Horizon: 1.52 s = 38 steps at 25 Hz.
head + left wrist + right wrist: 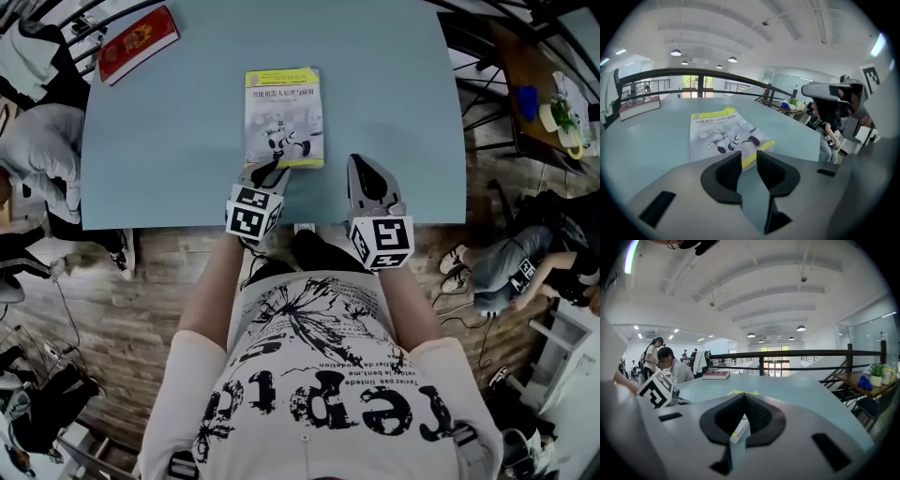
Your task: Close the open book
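Observation:
The book (284,112) lies shut on the pale blue table (394,94), its white and yellow cover facing up. My left gripper (272,167) rests at the book's near left corner. In the left gripper view its jaws (749,157) stand a little apart, and the book's (719,133) yellow edge shows just beyond the gap; nothing is pressed between the pads. My right gripper (359,161) lies on the table to the right of the book, apart from it, with its tips together. A sliver of the book (739,431) shows through the hollow behind its closed tips (744,396).
A red book (138,42) lies at the table's far left corner. One person sits off the table's left side (37,159), another sits on the floor at the right (525,262). A wooden side table with a plant (553,103) stands at the far right.

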Motion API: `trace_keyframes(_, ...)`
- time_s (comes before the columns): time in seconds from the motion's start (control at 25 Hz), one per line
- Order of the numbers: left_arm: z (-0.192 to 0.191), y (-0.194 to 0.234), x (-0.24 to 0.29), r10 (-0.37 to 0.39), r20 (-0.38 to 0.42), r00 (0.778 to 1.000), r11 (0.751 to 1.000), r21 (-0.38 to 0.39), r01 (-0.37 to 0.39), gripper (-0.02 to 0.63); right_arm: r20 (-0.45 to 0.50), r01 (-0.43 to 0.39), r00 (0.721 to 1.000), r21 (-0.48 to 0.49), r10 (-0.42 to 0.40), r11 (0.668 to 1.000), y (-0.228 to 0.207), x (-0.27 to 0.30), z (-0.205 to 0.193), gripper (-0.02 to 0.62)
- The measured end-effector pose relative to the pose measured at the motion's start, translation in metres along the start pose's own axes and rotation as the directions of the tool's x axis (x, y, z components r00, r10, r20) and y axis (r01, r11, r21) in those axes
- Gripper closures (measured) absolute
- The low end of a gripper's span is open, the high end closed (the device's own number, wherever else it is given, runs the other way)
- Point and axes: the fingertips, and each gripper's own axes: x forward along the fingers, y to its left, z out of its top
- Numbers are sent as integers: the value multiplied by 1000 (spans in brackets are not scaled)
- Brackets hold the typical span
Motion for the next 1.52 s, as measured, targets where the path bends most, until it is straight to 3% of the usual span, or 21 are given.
trace_keyframes(0.12,24,6,-25,33,98,995,999,13,-34,557,20,8,1000,8,-9,1000,5,1,11,588)
trace_keyframes(0.24,50,5,-55,30,195,980,999,29,-36,574,48,-5,999,0,5,1000,16,-3,25,588)
trace_keyframes(0.4,83,0,-101,9,302,953,993,113,-45,574,91,-21,996,-28,23,999,36,-10,46,588)
trace_keyframes(0.68,137,1,-187,24,501,865,982,153,-115,575,171,-47,983,-95,62,994,69,-31,80,588)
trace_keyframes(1.0,159,3,-263,35,611,791,976,149,-159,578,247,7,969,-115,22,993,84,-55,108,588)
trace_keyframes(1.36,151,-7,-280,19,621,783,976,159,-149,578,269,16,963,-133,20,991,101,-69,111,589)
trace_keyframes(1.52,144,-8,-281,21,610,792,976,160,-150,578,269,24,963,-130,12,991,103,-75,111,589)
